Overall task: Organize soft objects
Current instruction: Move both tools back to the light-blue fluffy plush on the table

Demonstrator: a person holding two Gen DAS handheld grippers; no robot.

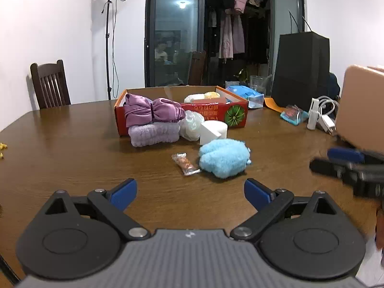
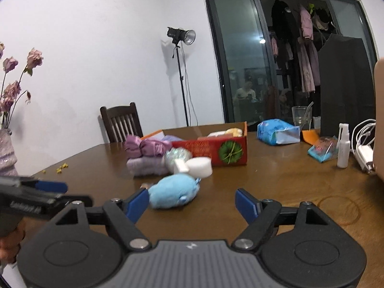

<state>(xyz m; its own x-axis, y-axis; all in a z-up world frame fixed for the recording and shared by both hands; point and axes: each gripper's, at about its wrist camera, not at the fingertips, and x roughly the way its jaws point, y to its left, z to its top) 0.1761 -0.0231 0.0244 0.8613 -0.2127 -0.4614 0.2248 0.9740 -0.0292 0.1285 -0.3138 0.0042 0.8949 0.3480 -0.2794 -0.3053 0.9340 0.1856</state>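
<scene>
A blue plush toy (image 1: 223,157) lies on the brown table, also in the right wrist view (image 2: 174,190). Behind it sit a white sponge block (image 1: 213,132), a clear plastic-wrapped bundle (image 1: 191,124), a lilac fluffy towel (image 1: 153,134) and a purple satin cloth (image 1: 152,112). A red cardboard box (image 1: 216,114) holds yellow and white soft items (image 1: 204,96). My left gripper (image 1: 190,193) is open and empty, just short of the plush. My right gripper (image 2: 190,205) is open and empty, with the plush by its left finger.
A snack packet (image 1: 186,163) lies left of the plush. A blue tissue pack (image 2: 278,134), glass, black bag (image 1: 301,72), spray bottle (image 2: 343,146), charger cables and a tan box (image 1: 362,105) stand at right. A chair (image 1: 50,84), light stand and flower vase (image 2: 7,153) are at left.
</scene>
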